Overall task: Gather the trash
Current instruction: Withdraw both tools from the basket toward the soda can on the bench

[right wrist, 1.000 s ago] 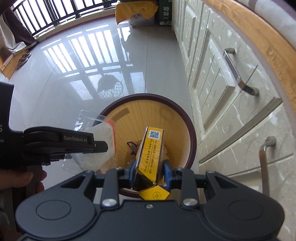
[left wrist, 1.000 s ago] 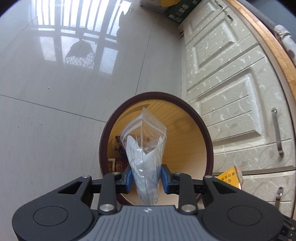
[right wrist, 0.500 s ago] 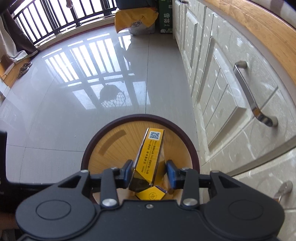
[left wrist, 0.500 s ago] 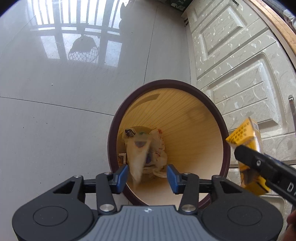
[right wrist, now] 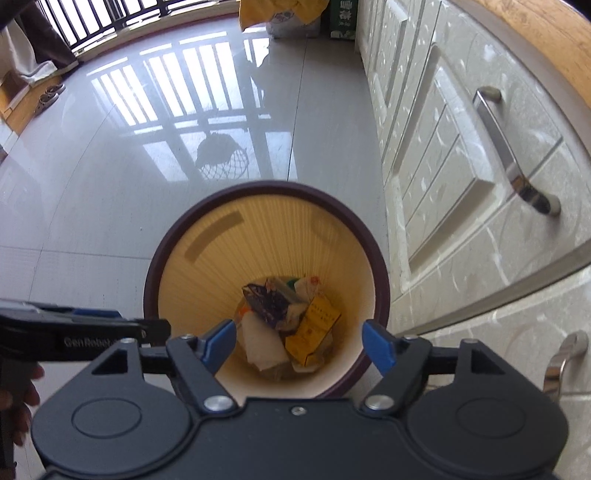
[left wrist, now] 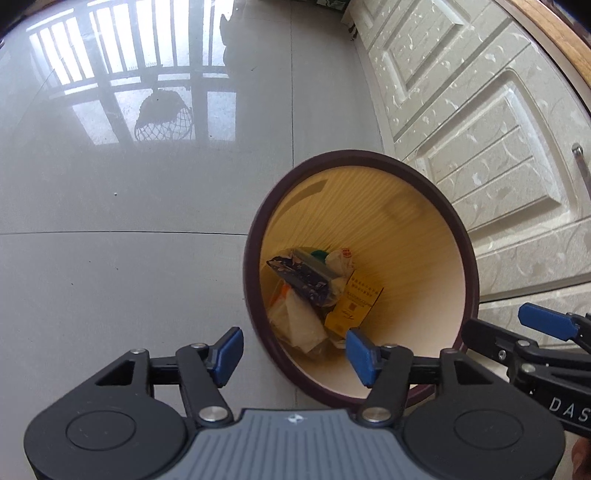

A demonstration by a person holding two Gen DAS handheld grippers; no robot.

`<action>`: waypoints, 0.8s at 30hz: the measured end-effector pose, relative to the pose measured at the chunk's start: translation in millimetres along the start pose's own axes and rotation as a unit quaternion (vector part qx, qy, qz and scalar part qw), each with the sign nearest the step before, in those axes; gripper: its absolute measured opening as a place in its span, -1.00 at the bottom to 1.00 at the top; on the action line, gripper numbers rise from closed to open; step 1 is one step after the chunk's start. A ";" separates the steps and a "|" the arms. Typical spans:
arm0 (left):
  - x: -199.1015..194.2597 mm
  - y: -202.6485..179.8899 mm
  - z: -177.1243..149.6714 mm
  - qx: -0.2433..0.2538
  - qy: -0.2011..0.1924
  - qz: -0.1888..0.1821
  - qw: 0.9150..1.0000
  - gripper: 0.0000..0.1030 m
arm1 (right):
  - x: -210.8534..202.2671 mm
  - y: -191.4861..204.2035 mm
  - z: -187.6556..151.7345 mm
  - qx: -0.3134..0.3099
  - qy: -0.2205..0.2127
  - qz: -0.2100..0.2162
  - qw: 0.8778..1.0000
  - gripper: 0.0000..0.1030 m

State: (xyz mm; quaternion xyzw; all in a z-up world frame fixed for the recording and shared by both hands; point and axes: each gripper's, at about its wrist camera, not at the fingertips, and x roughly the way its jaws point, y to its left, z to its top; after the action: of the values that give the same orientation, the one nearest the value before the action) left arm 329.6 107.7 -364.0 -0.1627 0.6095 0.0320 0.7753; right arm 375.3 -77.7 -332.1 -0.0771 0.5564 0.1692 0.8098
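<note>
A round bin with a dark brown rim (left wrist: 471,266) (right wrist: 382,284) and a yellow inside stands on the floor beside the cabinets. At its bottom lie a yellow carton (left wrist: 354,304) (right wrist: 314,326), a clear plastic bag (left wrist: 299,325) (right wrist: 264,347), a dark wrapper (left wrist: 303,278) (right wrist: 267,301) and other scraps. My left gripper (left wrist: 293,354) hovers over the bin's near left rim, jaws opening, nothing between them. My right gripper (right wrist: 304,343) hangs above the bin's mouth, jaws opening and empty. Each gripper shows at the edge of the other's view.
Cream cabinet doors (right wrist: 461,155) with metal handles (right wrist: 517,162) run along the right, close to the bin. Glossy grey floor tiles (left wrist: 129,184) spread to the left. A yellow bag and a green box (right wrist: 341,18) stand far back by the cabinets. A person's hand (right wrist: 18,402) shows at lower left.
The left gripper let go of the clear bag and the right let go of the yellow carton; both now lie in the bin. Both grippers' jaws have spread wider.
</note>
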 end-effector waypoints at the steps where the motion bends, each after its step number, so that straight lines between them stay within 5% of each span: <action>1: -1.5 1.3 -0.7 0.004 0.001 0.003 1.000 0.23 | 0.1 0.1 -1.6 0.000 0.003 0.001 1.000 0.48; 13: -28.6 4.8 -3.3 0.043 -0.010 0.015 0.999 0.62 | -14.1 -1.1 -12.2 0.015 0.008 0.003 1.000 0.65; 17: -38.6 8.3 -4.6 0.040 -0.014 0.017 0.999 0.83 | -22.1 -0.4 -13.6 0.019 0.002 -0.005 1.000 0.91; 24: -61.5 14.1 -11.0 0.045 -0.026 0.017 0.998 1.00 | -40.1 0.5 -15.7 0.024 -0.007 -0.015 1.000 1.00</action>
State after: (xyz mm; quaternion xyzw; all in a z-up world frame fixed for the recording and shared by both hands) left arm 300.2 127.0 -310.5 -0.1161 0.5925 0.0223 0.7968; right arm 348.4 -89.6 -300.6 -0.0650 0.5535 0.1442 0.8177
